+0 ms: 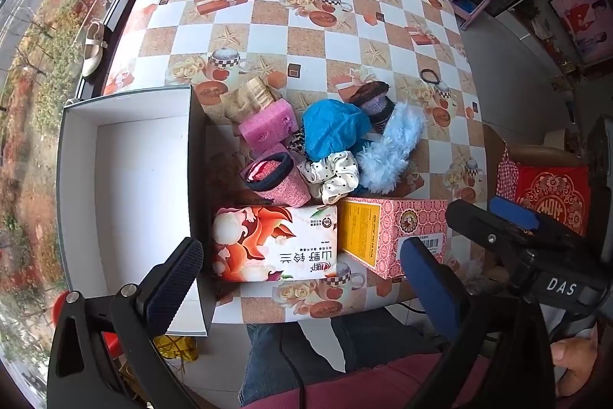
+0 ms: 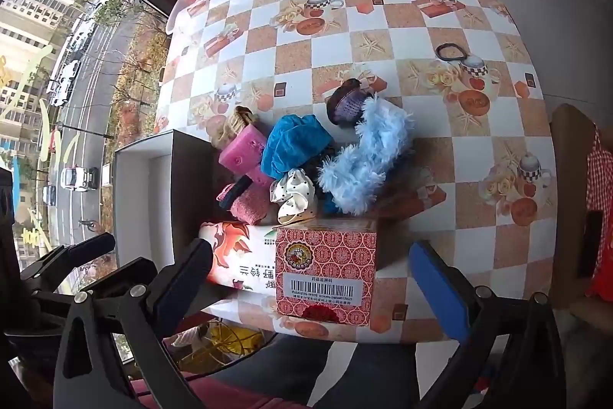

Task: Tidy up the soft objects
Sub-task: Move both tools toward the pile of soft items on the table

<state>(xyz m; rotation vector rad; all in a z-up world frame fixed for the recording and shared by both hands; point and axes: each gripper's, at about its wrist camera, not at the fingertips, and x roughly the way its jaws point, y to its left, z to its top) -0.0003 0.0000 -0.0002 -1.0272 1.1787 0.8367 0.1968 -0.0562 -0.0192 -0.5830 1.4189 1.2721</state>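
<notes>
A: What took up most of the view?
B: The checkered table (image 1: pixel 306 37), with a white open box (image 1: pixel 126 179) at its left edge, nothing visible inside.

A: And the soft things?
B: Heaped just right of the box: a fluffy light-blue piece (image 1: pixel 390 152) on the right of the heap, a blue cloth (image 1: pixel 333 129) beside it, a pink sponge (image 1: pixel 268 125) nearer the box, a pink knitted cuff (image 1: pixel 276 179) and a dotted cream scrunchie (image 1: pixel 333 175) in front. A tissue pack (image 1: pixel 276 244) and a patterned pink carton (image 1: pixel 402 229) lay side by side at the near edge, touching the heap. A black hair tie (image 2: pixel 450 51) sat well apart, farther back.

A: The grippers?
B: The left gripper (image 1: pixel 302 278) hung over the near edge with jaws spread wide, holding nothing. The right gripper (image 2: pixel 310 278) was likewise wide open and empty, above the carton.
</notes>
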